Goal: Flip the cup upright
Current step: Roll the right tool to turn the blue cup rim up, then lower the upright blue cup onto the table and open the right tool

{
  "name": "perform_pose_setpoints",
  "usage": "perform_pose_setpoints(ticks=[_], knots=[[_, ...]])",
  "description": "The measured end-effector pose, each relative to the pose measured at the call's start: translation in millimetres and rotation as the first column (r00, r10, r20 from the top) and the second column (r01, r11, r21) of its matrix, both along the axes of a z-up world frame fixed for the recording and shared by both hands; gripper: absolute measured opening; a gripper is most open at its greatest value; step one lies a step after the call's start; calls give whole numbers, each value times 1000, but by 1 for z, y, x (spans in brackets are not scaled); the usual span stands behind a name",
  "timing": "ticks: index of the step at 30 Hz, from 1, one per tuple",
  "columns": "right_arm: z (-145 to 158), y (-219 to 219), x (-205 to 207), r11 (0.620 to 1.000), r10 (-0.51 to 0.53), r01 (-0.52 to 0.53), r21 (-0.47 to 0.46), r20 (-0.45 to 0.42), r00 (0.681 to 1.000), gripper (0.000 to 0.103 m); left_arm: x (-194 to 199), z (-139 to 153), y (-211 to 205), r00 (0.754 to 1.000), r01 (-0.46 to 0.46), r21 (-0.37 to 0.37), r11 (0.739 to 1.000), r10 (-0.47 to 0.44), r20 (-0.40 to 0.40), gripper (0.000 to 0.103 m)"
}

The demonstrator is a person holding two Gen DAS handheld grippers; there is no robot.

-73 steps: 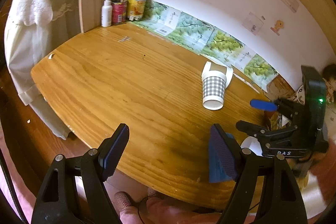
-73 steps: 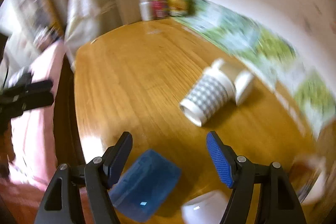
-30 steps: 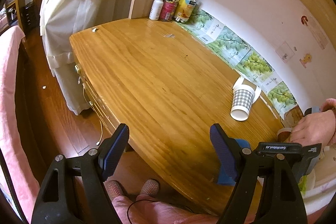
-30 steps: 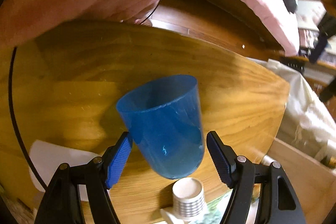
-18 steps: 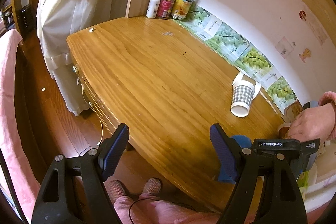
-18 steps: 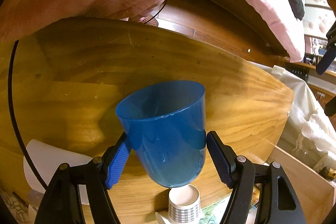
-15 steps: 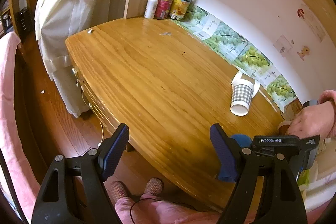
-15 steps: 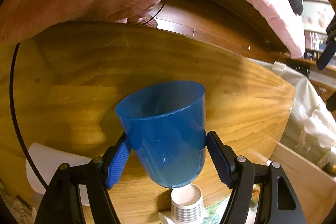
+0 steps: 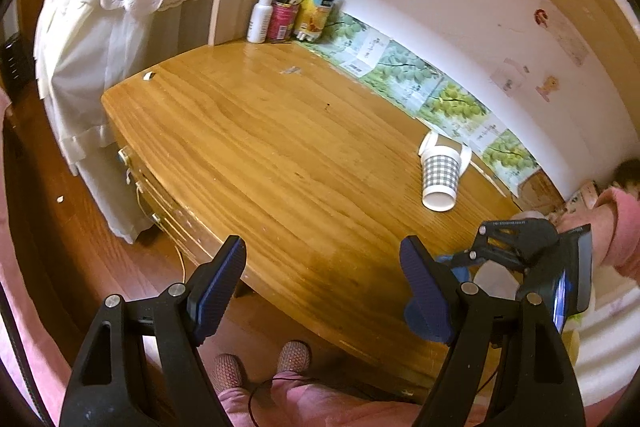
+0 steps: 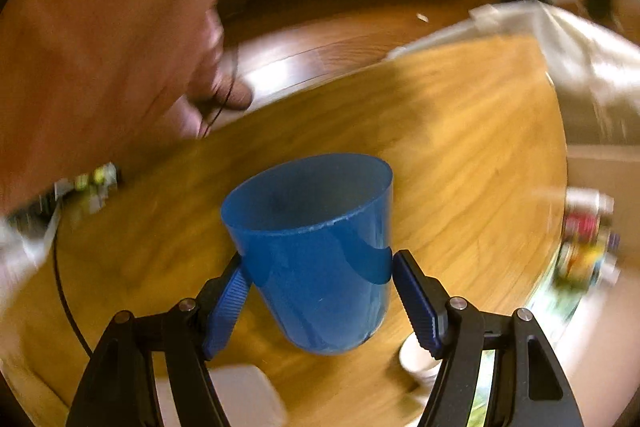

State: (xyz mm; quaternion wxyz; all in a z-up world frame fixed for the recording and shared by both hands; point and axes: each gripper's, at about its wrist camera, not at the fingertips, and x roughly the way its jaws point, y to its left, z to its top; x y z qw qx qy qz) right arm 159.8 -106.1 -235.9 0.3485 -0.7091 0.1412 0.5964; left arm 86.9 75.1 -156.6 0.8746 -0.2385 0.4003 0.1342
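A translucent blue cup point(image 10: 320, 291) sits between the blue pads of my right gripper point(image 10: 318, 262), which is shut on its side walls. The cup's open mouth points to the top of the right wrist view and its base lies nearest the camera, over the wooden table point(image 10: 460, 147). That view is motion-blurred. In the left wrist view the right gripper point(image 9: 516, 247) shows at the table's near right, with a sliver of the blue cup point(image 9: 452, 264) beside it. My left gripper point(image 9: 322, 247) hangs open over the table's front edge, with nothing between its fingers.
A checked paper cup point(image 9: 439, 175) lies on its side near the back wall. Bottles and cans point(image 9: 288, 19) crowd the far corner. White cloth point(image 9: 100, 27) hangs at the left. A white object point(image 9: 496, 279) lies under the right gripper. A person's feet point(image 9: 260, 363) show below the table edge.
The right wrist view has rolled and blurred, so the table and room have swung round behind the blue cup, which stays in the jaws. The left wrist view has turned slightly.
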Motion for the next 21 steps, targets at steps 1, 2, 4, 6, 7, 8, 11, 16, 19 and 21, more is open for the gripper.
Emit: perform_pose_setpoints(ticks=[1,2,4,6,7,8,11,16,19,21], knots=[[3,4,1,998,-61,61,14,-20,998,72,-1,0,2,1000,9,-3,1000,-9,0,82],[5,7,1,994,-107,108,24,-37,994,72,-2,1,4,1000,24,-7,1000,-24,1,82],[12,12,3,975,-213,217,45,-84,974,72,-4,2,10,999,50,-12,999,-50,5,82],[17,18,6,939,-325,336,76,-131,937,72,-5,3,14,997,71,-13,997,-71,8,82],[19,19,8,924,-359,373,87,-146,922,72,-6,4,16,996,87,-11,996,-87,11,82],[21,20,9,901,-401,421,103,-167,901,72,-6,5,17,995,96,-11,995,-96,13,82],[25,25,16,814,-521,561,154,-236,820,72,-6,7,21,990,140,-4,990,-139,18,82],[35,18,18,646,-647,732,215,-356,675,72,-6,10,26,978,208,7,978,-208,25,82],[38,15,25,517,-700,820,245,-430,570,72,-4,11,26,971,239,-1,971,-239,29,82],[40,12,29,430,-721,864,261,-477,503,72,-4,11,26,965,261,1,965,-261,30,82]])
